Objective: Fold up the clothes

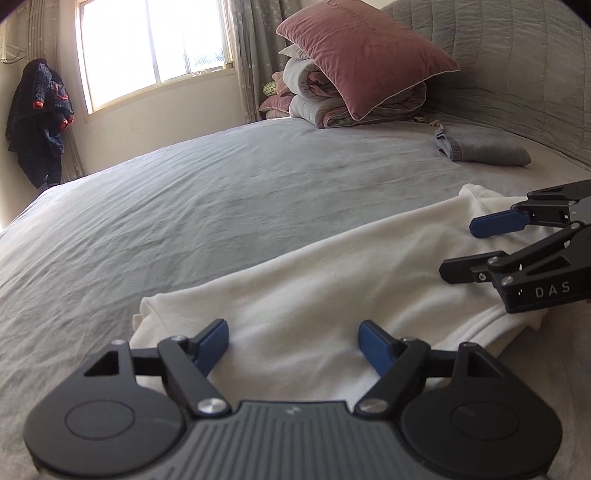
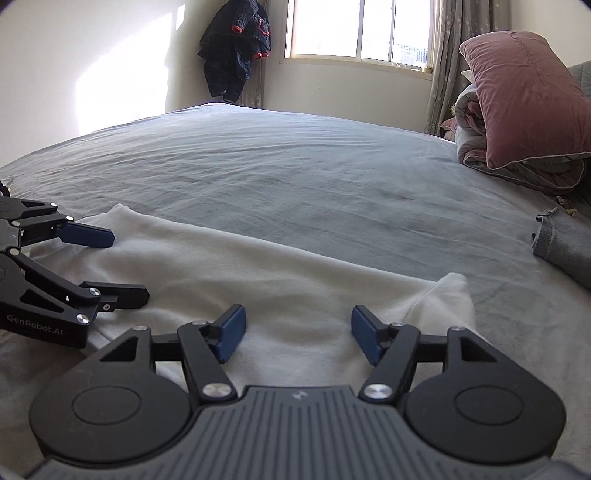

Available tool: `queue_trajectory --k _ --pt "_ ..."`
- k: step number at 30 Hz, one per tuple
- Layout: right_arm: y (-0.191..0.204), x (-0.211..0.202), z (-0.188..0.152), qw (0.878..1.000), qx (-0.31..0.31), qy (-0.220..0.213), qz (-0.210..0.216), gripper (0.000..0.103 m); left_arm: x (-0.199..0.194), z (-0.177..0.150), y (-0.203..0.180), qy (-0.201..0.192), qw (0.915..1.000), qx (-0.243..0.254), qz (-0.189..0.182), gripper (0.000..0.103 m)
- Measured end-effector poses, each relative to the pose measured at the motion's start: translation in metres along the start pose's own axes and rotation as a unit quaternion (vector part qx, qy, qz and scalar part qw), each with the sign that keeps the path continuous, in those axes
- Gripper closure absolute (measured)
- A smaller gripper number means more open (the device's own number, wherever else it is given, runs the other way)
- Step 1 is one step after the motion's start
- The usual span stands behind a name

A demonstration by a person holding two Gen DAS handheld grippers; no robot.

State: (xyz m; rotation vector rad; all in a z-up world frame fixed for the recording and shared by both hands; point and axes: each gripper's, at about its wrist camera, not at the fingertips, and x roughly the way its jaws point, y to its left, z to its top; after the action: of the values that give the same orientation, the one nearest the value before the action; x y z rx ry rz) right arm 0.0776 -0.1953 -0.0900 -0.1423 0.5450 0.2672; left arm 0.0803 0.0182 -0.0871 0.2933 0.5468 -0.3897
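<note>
1. Where the left wrist view looks along its own fingers, we find the left gripper (image 1: 293,343) with its jaws spread wide, nothing between the blue pads (image 1: 212,341).
2. Under and ahead of it lies the white garment (image 1: 314,280), folded into a long band across the near side of the grey bed sheet (image 1: 184,206). We note its left end doubled over in layers.
3. At the right edge we see the right gripper (image 1: 469,247), jaws apart, low over the garment's right end. We cannot tell whether it touches the cloth.
4. Farther back: a folded grey garment (image 1: 484,147) on the sheet, well apart from the white one; a pink pillow (image 1: 365,55) leaning on a rolled quilt (image 1: 321,99); a window (image 1: 155,44); a dark jacket (image 1: 37,118) hanging at the left wall.
5. Turning to the right wrist view, we find the right gripper (image 2: 297,332) wide open as well, empty, poised over the white garment (image 2: 258,273), whose right end (image 2: 443,299) rises in a small fold.
6. The left gripper (image 2: 127,266) enters from the left, open, over the garment's left end.
7. The grey garment (image 2: 565,251) sits at the right edge, the pink pillow (image 2: 528,92) and quilt (image 2: 476,122) behind it, the jacket (image 2: 236,48) beside the window (image 2: 358,29).
</note>
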Motion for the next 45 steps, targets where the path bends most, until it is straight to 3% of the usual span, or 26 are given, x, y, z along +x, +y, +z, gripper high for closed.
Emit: queue_trajectory --k 5,11,20,25,28,31,39,42,45 --pt "-0.003 -0.018 -0.013 1.0 -0.025 0.003 0.017 0.033 -0.02 -0.014 0.008 -0.009 0.9996 0.019 -0.019 0.023" --pt "-0.01 -0.042 -0.025 0.999 -0.042 -0.001 0.03 0.032 -0.042 -0.02 0.026 -0.031 0.9987 -0.006 -0.04 0.023" --pt "-0.02 -0.052 -0.007 0.999 -0.023 -0.038 0.002 0.032 -0.05 -0.007 0.041 -0.065 0.9953 -0.049 -0.052 0.022" --pt "-0.034 -0.036 -0.011 1.0 0.007 -0.011 -0.027 0.032 -0.025 -0.007 0.04 -0.016 0.9971 -0.061 -0.044 0.022" --pt "-0.053 -0.027 -0.025 0.998 0.06 0.017 -0.018 0.034 -0.02 -0.019 0.037 0.002 0.9986 -0.037 -0.038 0.021" --pt "-0.057 -0.028 -0.031 0.997 0.081 0.015 -0.011 0.033 -0.023 -0.022 0.038 0.004 0.9984 -0.04 -0.038 0.02" --pt "-0.044 -0.036 -0.015 0.997 0.075 0.015 -0.013 0.032 -0.041 -0.011 0.064 0.005 0.9903 -0.132 -0.043 0.02" --pt "-0.04 -0.039 -0.01 0.997 0.078 0.012 -0.007 0.032 -0.039 -0.01 0.081 0.016 0.9833 -0.18 -0.024 0.02" --pt "-0.034 -0.038 -0.006 0.997 0.074 0.011 -0.009 0.032 -0.028 -0.014 0.099 0.046 0.9702 -0.237 -0.016 0.021"
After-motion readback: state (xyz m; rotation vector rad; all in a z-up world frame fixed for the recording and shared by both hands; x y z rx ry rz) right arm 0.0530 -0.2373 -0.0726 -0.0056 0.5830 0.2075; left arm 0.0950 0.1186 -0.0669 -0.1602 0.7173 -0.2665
